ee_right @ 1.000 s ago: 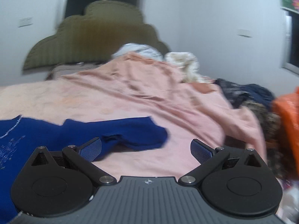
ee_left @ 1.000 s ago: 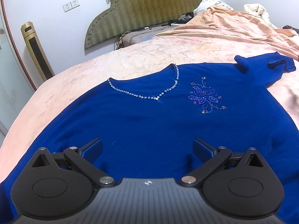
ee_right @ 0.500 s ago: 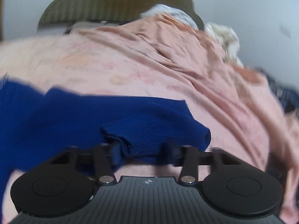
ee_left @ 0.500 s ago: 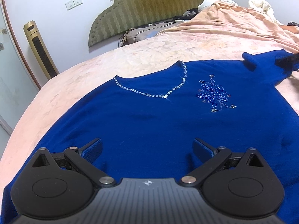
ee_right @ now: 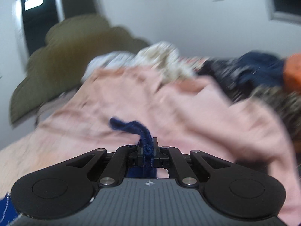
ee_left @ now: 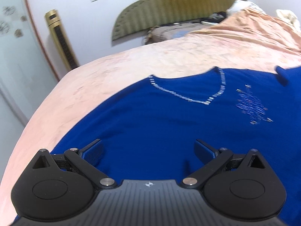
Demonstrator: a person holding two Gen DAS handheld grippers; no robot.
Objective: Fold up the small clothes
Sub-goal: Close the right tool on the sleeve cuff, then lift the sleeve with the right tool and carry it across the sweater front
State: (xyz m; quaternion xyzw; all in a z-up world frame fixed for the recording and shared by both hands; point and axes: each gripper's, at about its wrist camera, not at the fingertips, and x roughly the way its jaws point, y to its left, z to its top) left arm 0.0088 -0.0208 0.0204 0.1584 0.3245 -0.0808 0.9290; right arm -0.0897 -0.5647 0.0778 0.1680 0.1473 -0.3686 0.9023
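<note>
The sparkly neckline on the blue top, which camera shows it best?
The left wrist view. There the blue top lies spread on the bed and its beaded neckline shows whole, slightly blurred. The right wrist view shows only a dark blue fold of the top pinched in the right gripper; no neckline.

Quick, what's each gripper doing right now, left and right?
Left gripper: open, empty, over the blue top.
Right gripper: shut on a fold of the blue top.
</note>
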